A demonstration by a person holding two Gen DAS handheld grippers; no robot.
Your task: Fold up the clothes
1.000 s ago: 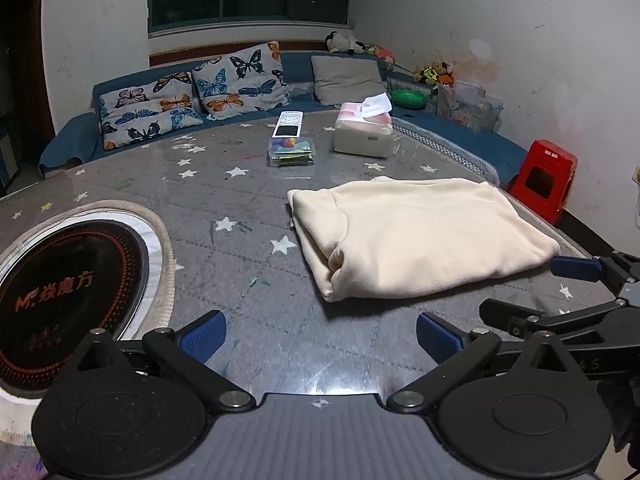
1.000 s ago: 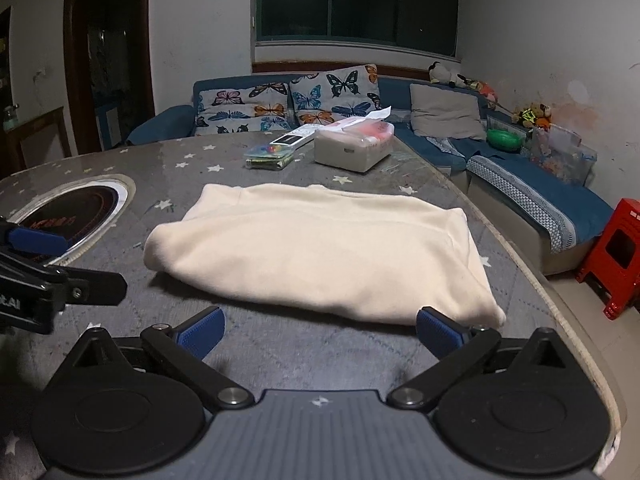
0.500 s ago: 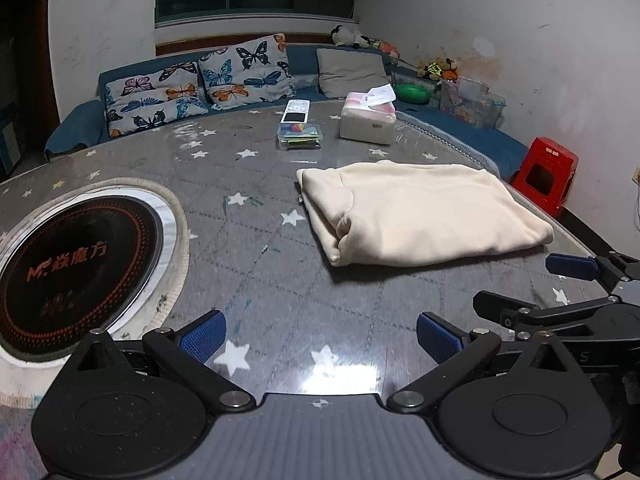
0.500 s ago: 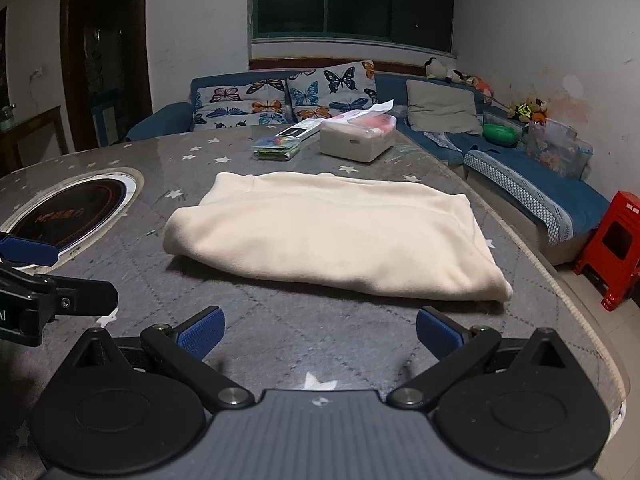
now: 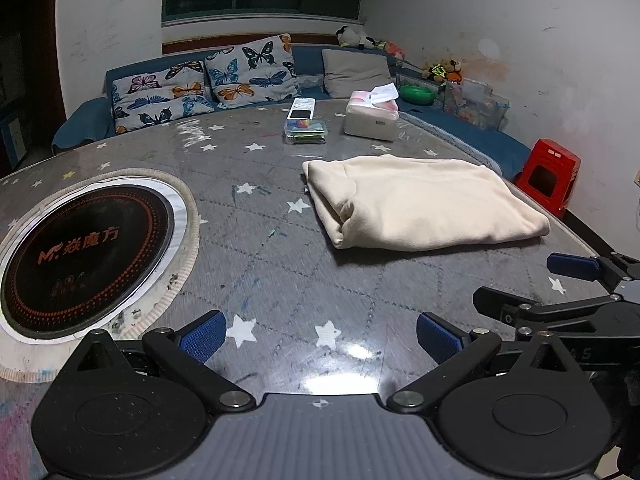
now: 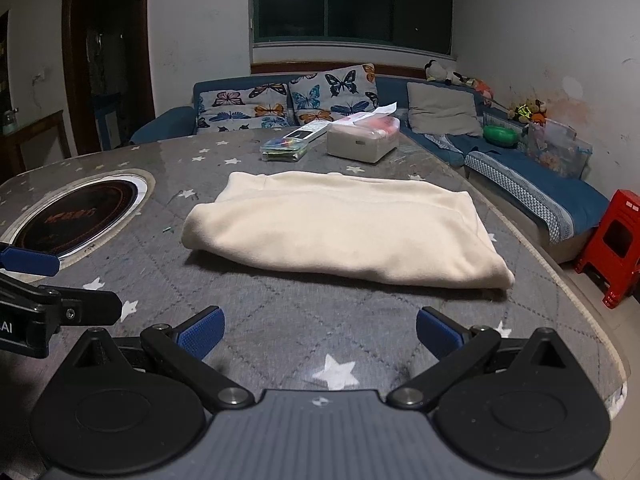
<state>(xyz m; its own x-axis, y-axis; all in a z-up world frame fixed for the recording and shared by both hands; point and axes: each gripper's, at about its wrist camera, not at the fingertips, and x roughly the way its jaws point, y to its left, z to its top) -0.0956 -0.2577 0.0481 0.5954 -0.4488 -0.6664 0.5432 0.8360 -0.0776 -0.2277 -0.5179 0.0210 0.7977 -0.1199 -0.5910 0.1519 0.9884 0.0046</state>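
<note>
Here, cream garment (image 6: 340,228) lying as a folded rectangular bundle on the star-patterned worktop (image 6: 280,312), toward its right rim and above the red stool (image 6: 616,244); left gripper (image 5: 318,334) and right gripper (image 6: 320,332) both spread wide, empty, hovering short of the cloth. Risks, as judged: soft layers slumping open if only the top ply gets pinched; bundle sliding on the glossy surface toward the rim; tissue box (image 5: 372,120) just behind, liable to a nudge.

Bare table (image 6: 320,304) between both claws and folded garment (image 6: 344,228).
</note>
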